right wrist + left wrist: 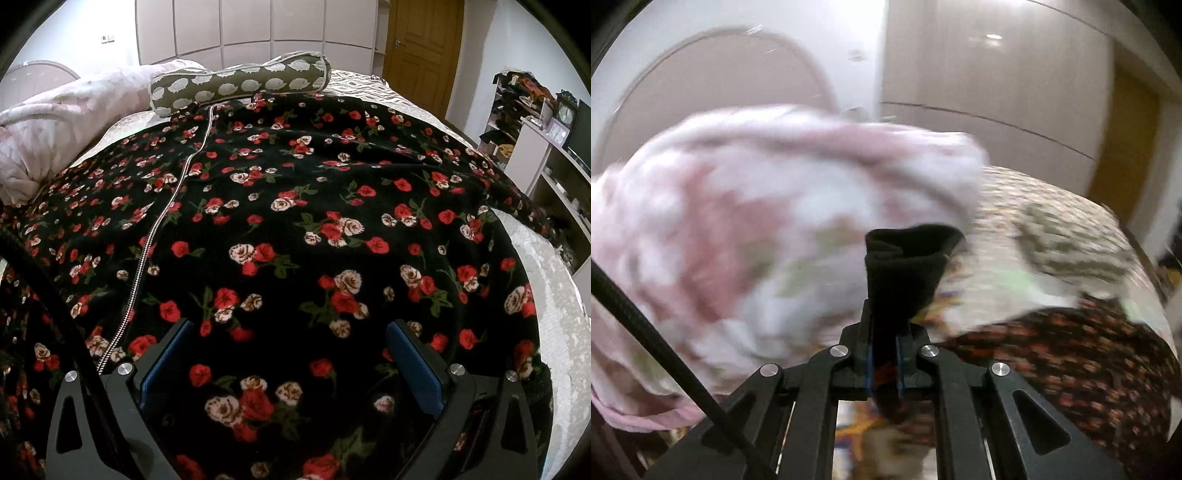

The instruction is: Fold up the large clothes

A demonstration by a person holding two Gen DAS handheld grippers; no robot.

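Observation:
A large black garment (pixel 295 229) printed with red and white roses lies spread over the bed, its silver zipper (pixel 173 199) running from the far middle to the near left. My right gripper (pixel 291 363) is open just above the near part of the cloth, with nothing between its blue pads (pixel 415 365). My left gripper (pixel 884 363) is shut on a black folded edge of the garment (pixel 905 273) and holds it lifted; the view is blurred. More of the flowered cloth (pixel 1071 362) shows at the lower right of that view.
A pink and white blanket (pixel 55 122) is bunched at the bed's left; it fills the left wrist view (pixel 746 229). An olive bolster pillow (pixel 240 85) lies at the far end. White shelves (pixel 546 158) stand at the right, a wooden door (pixel 421 48) behind.

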